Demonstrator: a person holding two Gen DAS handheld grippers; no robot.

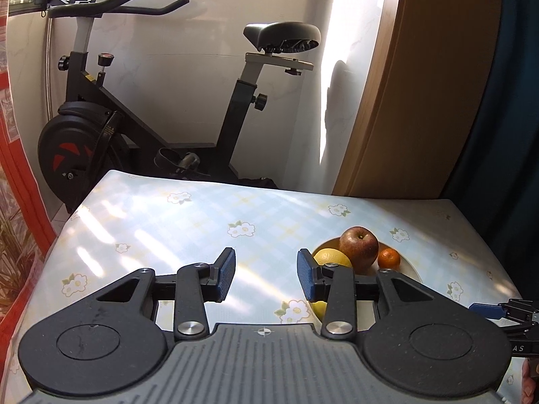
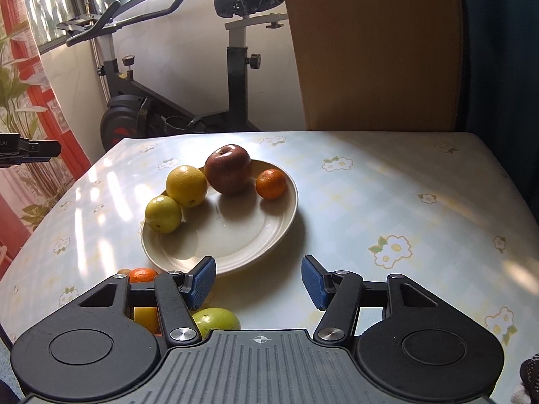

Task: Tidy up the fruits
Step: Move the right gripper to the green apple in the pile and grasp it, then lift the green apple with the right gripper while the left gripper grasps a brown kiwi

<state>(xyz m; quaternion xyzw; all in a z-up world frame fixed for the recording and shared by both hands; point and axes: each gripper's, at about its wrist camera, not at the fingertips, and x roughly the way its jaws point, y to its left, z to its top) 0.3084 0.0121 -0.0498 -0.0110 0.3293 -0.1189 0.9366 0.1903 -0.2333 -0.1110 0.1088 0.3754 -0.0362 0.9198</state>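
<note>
Left gripper [image 1: 266,274]: fingers spread, blue pads [image 1: 225,277] apart, nothing between, hanging above the flowered tabletop [image 1: 151,222]. Right gripper [image 2: 258,279]: fingers also spread and empty, just before the near rim of the cream plate [image 2: 235,235]. On the plate: red apple [image 2: 228,169] at the back, small mandarin [image 2: 271,183] beside, big lemon [image 2: 186,186] and smaller lemon [image 2: 163,214] at the left edge. Off the plate, near the right gripper's left finger: another mandarin [image 2: 143,274], green fruit [image 2: 217,320], partly hidden. Behind, exercise bike [image 1: 111,107].
</note>
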